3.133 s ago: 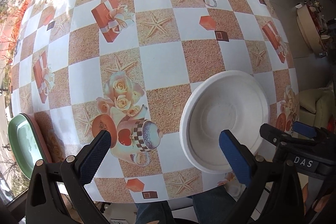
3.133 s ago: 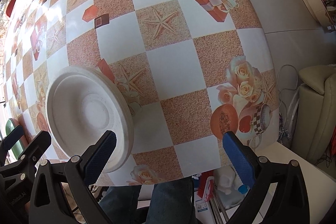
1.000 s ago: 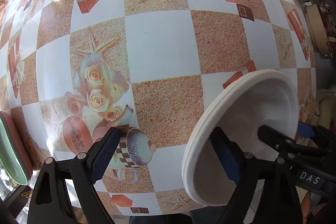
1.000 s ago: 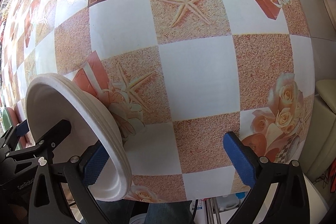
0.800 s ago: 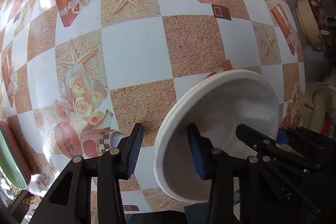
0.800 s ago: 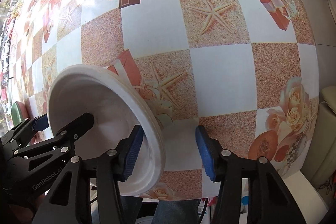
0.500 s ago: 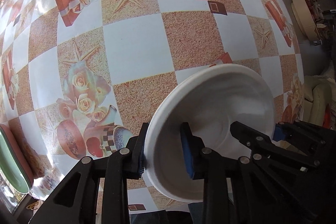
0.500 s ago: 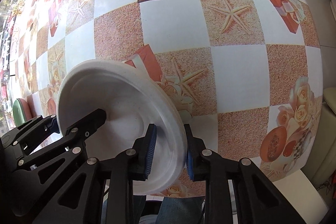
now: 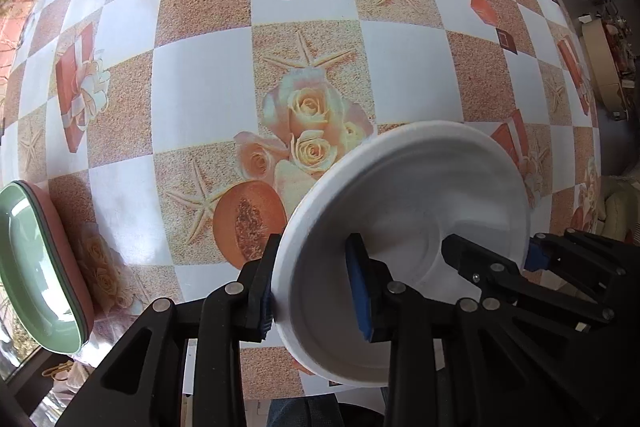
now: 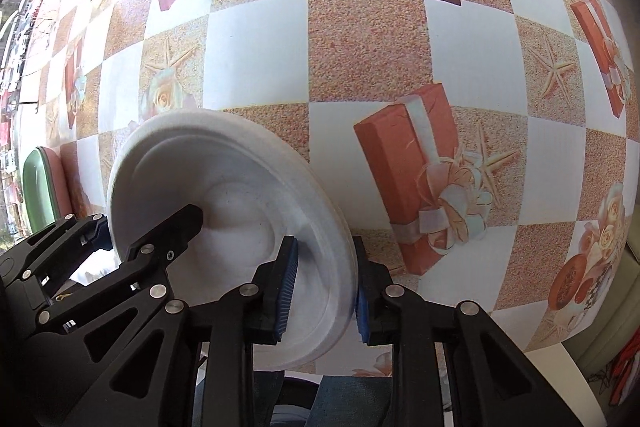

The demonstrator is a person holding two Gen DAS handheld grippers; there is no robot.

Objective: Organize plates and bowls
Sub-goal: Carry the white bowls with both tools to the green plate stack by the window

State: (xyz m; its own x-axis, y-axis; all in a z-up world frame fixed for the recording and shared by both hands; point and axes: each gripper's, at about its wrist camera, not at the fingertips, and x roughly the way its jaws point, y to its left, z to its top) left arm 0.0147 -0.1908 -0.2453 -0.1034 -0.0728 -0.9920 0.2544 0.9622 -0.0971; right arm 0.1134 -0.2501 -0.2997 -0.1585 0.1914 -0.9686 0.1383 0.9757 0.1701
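Both tongs clamped on the round white foam plate [image 9: 404, 211]: left tongs [image 9: 316, 287] pinch its rim at 9 o'clock, right tongs [image 10: 322, 287] pinch the opposite rim at 3. Plate tilted, apparently clear of the checked worktop [image 9: 200, 75]. Oval green dish nested in a pink one [image 9: 36, 267] sits at 9 o'clock from the left tongs, at the worktop edge. Left hand nearer; likely stacking target.

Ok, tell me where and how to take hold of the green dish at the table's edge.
Grip the green dish by its raised rim, on the side facing the table's middle, coming from above with one pad inside and one outside. It is shallow and sits nested on a pink dish, so a low sideways approach would likely catch both. Both hand-held grippers are occupied with the white bowl.
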